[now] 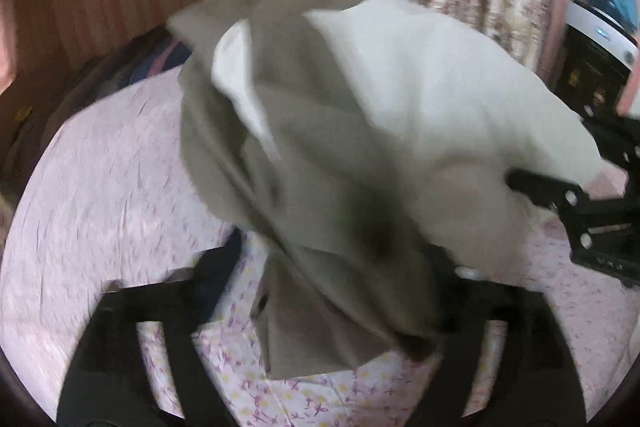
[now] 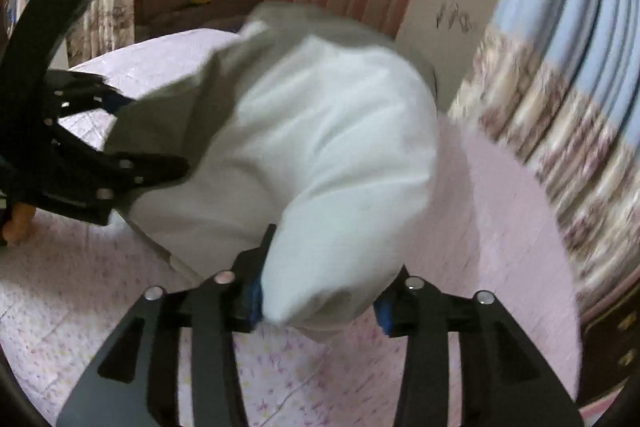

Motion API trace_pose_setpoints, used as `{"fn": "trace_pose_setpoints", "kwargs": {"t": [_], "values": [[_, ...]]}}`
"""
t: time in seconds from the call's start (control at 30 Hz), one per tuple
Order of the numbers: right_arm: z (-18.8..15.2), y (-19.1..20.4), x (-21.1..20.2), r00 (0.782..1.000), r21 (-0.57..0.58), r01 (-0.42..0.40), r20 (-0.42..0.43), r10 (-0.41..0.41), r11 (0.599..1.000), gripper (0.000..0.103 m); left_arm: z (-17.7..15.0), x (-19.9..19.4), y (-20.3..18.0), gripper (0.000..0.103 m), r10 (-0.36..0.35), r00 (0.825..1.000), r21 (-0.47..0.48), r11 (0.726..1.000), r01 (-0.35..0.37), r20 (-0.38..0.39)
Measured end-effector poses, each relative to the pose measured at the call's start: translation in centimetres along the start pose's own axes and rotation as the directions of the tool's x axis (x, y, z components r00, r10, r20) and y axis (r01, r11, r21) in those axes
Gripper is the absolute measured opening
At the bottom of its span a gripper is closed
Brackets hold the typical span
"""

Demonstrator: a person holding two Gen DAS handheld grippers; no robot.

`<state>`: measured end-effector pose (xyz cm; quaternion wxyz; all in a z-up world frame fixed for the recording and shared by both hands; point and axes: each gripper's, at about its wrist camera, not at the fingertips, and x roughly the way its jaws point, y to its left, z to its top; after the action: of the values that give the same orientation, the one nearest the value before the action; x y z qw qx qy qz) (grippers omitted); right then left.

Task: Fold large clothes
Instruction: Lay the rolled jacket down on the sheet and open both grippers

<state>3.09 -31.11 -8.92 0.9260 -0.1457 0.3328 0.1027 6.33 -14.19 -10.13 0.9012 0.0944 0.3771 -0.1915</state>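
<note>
While the big pale garment (image 1: 320, 131) hung over the flowery bed sheet (image 1: 100, 167) in the middle of the left wrist view, it could drop in a messy heap, because the left gripper (image 1: 332, 283) stood wide open and pinched nothing. Over in the right wrist view, the right gripper (image 2: 320, 301) was half closed, squeezing a white bunch of cloth low in the frame.

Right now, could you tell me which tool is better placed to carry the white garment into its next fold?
The right tool, probably: a bunched white corner of the garment sits between its fingers. The left tool stands wide open, with grey cloth only draped across it, so it would need to re-grip first.
</note>
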Motion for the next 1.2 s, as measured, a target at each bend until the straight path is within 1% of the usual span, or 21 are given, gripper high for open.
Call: {"fn": "trace_pose_setpoints", "kwargs": {"t": [0.03, 0.07, 0.1, 0.13, 0.17, 0.23, 0.33, 0.43, 0.5, 0.57, 0.63, 0.7, 0.77, 0.8, 0.87, 0.93, 1.0, 1.07, 1.13, 1.2], "values": [[-0.2, -0.6, -0.1, 1.000, 0.040, -0.022, 0.007, 0.022, 0.999, 0.050, -0.1, 0.0, 0.3, 0.100, -0.014, 1.000, -0.023, 1.000, 0.013, -0.008], [-0.4, -1.3, 0.0, 0.999, 0.074, -0.040, 0.008, 0.039, 0.996, 0.060, -0.1, 0.1, 1.0, 0.100, -0.054, 0.998, -0.057, 0.997, 0.052, -0.022], [-0.5, -1.8, 0.1, 0.999, 0.097, -0.041, -0.001, 0.041, 0.994, 0.064, 0.0, 0.3, 1.4, 0.100, -0.079, 0.996, -0.079, 0.994, 0.076, -0.034], [-0.5, -2.0, -0.1, 0.999, 0.097, -0.038, 0.003, 0.038, 0.995, 0.067, -0.1, 0.3, 1.7, 0.100, -0.097, 0.994, -0.094, 0.991, 0.093, -0.041], [-0.7, -1.6, -0.2, 1.000, 0.086, -0.028, 0.006, 0.028, 0.996, 0.072, -0.3, 0.3, 1.8, 0.100, -0.100, 0.994, -0.093, 0.991, 0.096, -0.041], [-0.6, -1.3, -0.5, 1.000, 0.051, -0.003, 0.007, 0.003, 0.999, 0.075, -0.4, 0.0, 1.6, 0.100, -0.082, 0.996, -0.062, 0.995, 0.080, -0.034], [-0.5, -1.5, -0.9, 1.000, 0.063, 0.011, -0.005, -0.011, 0.998, 0.082, -0.5, -1.0, 1.7, 0.100, -0.071, 0.997, -0.039, 0.997, 0.071, -0.017], [-0.8, -1.4, -1.4, 1.000, 0.085, 0.027, -0.018, -0.025, 0.996, 0.088, -0.8, -1.7, 2.6, 0.100, -0.089, 0.996, -0.063, 0.994, 0.088, -0.025], [-1.0, -1.5, -1.8, 0.998, 0.089, 0.050, -0.037, -0.047, 0.995, 0.095, -0.4, -2.2, 2.9, 0.100, -0.102, 0.994, -0.094, 0.991, 0.099, -0.027], [-1.1, -1.6, -2.2, 0.997, 0.083, 0.065, -0.047, -0.061, 0.994, 0.097, -0.4, -3.6, 3.4, 0.100, -0.094, 0.995, -0.109, 0.990, 0.092, -0.014], [-0.9, -1.8, -3.0, 0.997, 0.088, 0.066, -0.051, -0.061, 0.994, 0.098, -0.3, -4.8, 3.6, 0.100, -0.064, 0.998, -0.107, 0.992, 0.063, -0.006], [-0.7, -1.9, -4.0, 0.995, 0.089, 0.093, -0.052, -0.089, 0.992, 0.101, -0.2, -5.9, 3.6, 0.100, -0.018, 1.000, -0.098, 0.995, 0.018, 0.004], [-0.2, -1.8, -5.5, 0.991, 0.092, 0.132, -0.018, -0.131, 0.987, 0.101, -0.1, -7.5, 3.8, 0.100, 0.045, 0.999, -0.090, 0.995, -0.042, 0.029], [-0.1, -1.8, -5.9, 0.990, 0.099, 0.140, -0.008, -0.139, 0.985, 0.101, -0.1, -8.3, 3.9, 0.100, 0.085, 0.995, -0.091, 0.993, -0.080, 0.044], [0.3, -2.1, -6.6, 0.992, 0.141, 0.125, -0.020, -0.123, 0.982, 0.101, 0.1, -9.5, 4.1, 0.100, 0.137, 0.988, -0.095, 0.987, -0.130, 0.068], [0.6, -2.8, -7.0, 0.994, 0.224, 0.106, -0.036, -0.100, 0.969, 0.101, 0.4, -10.9, 4.7, 0.100, 0.174, 0.982, -0.109, 0.980, -0.166, 0.073], [0.6, -3.3, -7.6, 0.998, 0.298, 0.062, -0.011, -0.062, 0.953, 0.101, 0.9, -11.8, 5.2, 0.100, 0.207, 0.976, -0.129, 0.972, -0.198, 0.064], [0.7, -3.7, -8.0, 0.999, 0.357, 0.037, -0.009, -0.036, 0.933, 0.101, 1.2, -13.0, 5.6, 0.100, 0.237, 0.969, -0.139, 0.964, -0.225, 0.077], [1.2, -4.0, -8.3, 0.998, 0.399, 0.062, -0.043, -0.048, 0.915, 0.101, 1.3, -14.4, 6.0, 0.100, 0.240, 0.966, -0.154, 0.963, -0.223, 0.100], [1.7, -3.8, -9.0, 0.996, 0.400, 0.089, -0.048, -0.077, 0.912, 0.101, 1.5, -15.8, 6.2, 0.100, 0.250, 0.959, -0.173, 0.959, -0.226, 0.131]]}}
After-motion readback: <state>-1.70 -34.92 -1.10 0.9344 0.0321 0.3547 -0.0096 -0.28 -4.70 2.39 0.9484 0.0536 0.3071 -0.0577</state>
